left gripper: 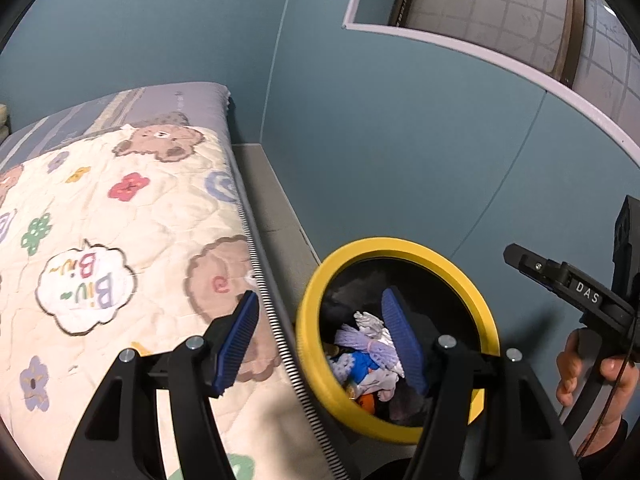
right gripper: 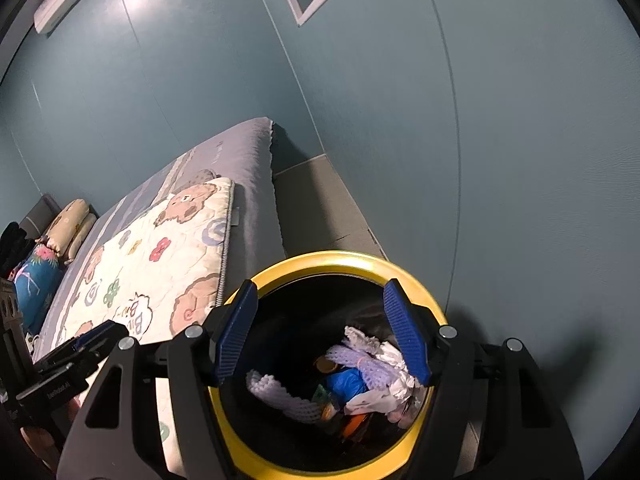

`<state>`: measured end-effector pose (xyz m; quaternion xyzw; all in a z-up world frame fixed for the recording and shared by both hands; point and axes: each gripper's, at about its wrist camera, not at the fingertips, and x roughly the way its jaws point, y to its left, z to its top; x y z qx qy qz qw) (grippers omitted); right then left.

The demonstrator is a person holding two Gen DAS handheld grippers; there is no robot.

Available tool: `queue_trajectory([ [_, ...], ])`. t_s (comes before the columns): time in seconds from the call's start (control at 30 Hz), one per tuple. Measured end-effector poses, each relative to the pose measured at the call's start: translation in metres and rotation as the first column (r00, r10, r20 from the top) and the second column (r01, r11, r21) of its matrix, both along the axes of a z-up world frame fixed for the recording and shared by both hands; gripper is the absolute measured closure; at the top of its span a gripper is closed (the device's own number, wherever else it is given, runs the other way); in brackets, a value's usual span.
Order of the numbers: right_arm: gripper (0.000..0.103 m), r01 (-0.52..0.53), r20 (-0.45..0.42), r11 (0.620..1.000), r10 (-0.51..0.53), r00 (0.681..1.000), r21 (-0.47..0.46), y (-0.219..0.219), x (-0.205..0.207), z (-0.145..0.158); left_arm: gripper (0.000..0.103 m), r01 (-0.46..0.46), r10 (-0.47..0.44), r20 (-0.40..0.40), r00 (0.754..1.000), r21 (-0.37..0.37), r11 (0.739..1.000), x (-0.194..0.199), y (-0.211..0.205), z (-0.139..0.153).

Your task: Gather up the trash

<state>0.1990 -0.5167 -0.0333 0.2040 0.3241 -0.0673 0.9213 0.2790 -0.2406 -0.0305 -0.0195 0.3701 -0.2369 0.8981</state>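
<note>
A black bin with a yellow rim (left gripper: 400, 246) (right gripper: 340, 260) stands on the floor between the bed and the wall. Inside lies trash (left gripper: 372, 344) (right gripper: 372, 364): crumpled white paper, purple foam netting, a blue wrapper and something orange. My left gripper (left gripper: 320, 294) hangs open over the bin's left rim, one finger above the bed edge, the other above the bin mouth, nothing between them. My right gripper (right gripper: 320, 286) is open straight above the bin mouth, also empty. A hand (left gripper: 576, 364) holds the right gripper's handle at the right edge of the left wrist view.
A bed with a cartoon bear quilt (left gripper: 120, 220) (right gripper: 160, 264) runs along the left, with pillows (right gripper: 68, 220) at its far end. A narrow grey floor strip (left gripper: 272, 208) (right gripper: 320, 200) separates it from the teal wall (left gripper: 400, 140). A white-framed window (left gripper: 480, 8) is high up.
</note>
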Motion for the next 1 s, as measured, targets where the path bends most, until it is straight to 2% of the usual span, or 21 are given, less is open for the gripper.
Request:
queue_trajectory([
  [0.4, 0.039, -0.109, 0.000, 0.994, 0.109, 0.994, -0.021, 0.065, -0.012, 0.016, 0.042, -0.146, 0.147, 0.046, 0.988, -0.018, 0.989, -0.042, 0.094, 0.023],
  [0.73, 0.033, -0.220, 0.029, 0.973, 0.222, 0.975, -0.078, 0.136, -0.031, 0.039, 0.036, -0.289, 0.290, 0.082, 0.954, -0.022, 0.957, -0.088, 0.173, 0.038],
  [0.83, 0.027, -0.244, 0.044, 0.966, 0.248, 0.968, -0.088, 0.151, -0.039, 0.047, 0.031, -0.319, 0.321, 0.093, 0.943, -0.033, 0.947, -0.102, 0.193, 0.043],
  [1.0, 0.013, -0.307, 0.085, 0.947, 0.315, 0.945, -0.099, 0.182, -0.059, 0.061, 0.018, -0.374, 0.379, 0.119, 0.918, -0.060, 0.925, -0.129, 0.221, 0.053],
])
